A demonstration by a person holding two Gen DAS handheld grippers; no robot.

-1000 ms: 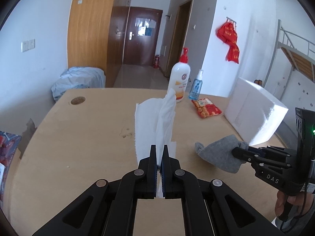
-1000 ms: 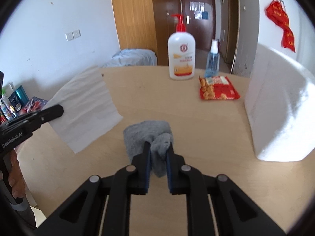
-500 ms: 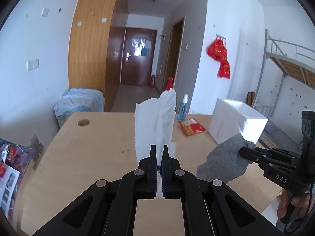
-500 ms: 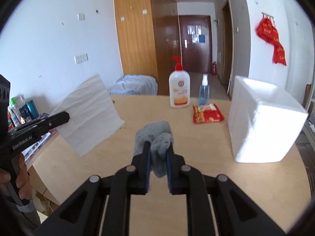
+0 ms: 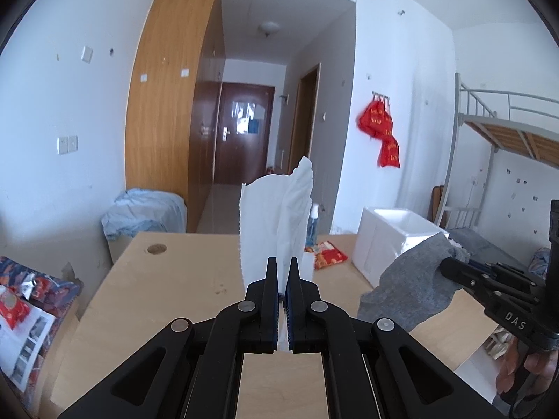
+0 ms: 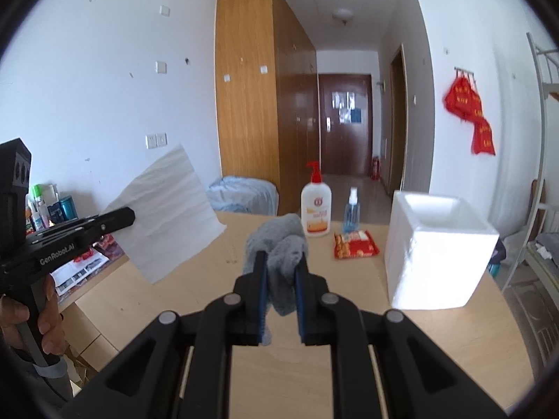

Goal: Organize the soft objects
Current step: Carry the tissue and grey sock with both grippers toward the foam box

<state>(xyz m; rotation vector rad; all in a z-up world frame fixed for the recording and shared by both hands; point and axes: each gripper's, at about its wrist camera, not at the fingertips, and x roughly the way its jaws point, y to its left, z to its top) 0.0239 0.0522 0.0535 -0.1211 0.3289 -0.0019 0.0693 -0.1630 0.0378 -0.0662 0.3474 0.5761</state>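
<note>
My left gripper is shut on a white paper towel and holds it well above the wooden table. The towel also shows in the right wrist view, hanging from the left gripper. My right gripper is shut on a grey cloth and holds it in the air over the table. The cloth and the right gripper appear at the right of the left wrist view.
An open white foam box stands at the table's right. A lotion pump bottle, a small spray bottle and a red snack packet sit at the back. Magazines and bottles lie left of the table.
Both grippers have risen high above the table, carrying the paper towel and the grey cloth with them. The cloth has left the table surface.
</note>
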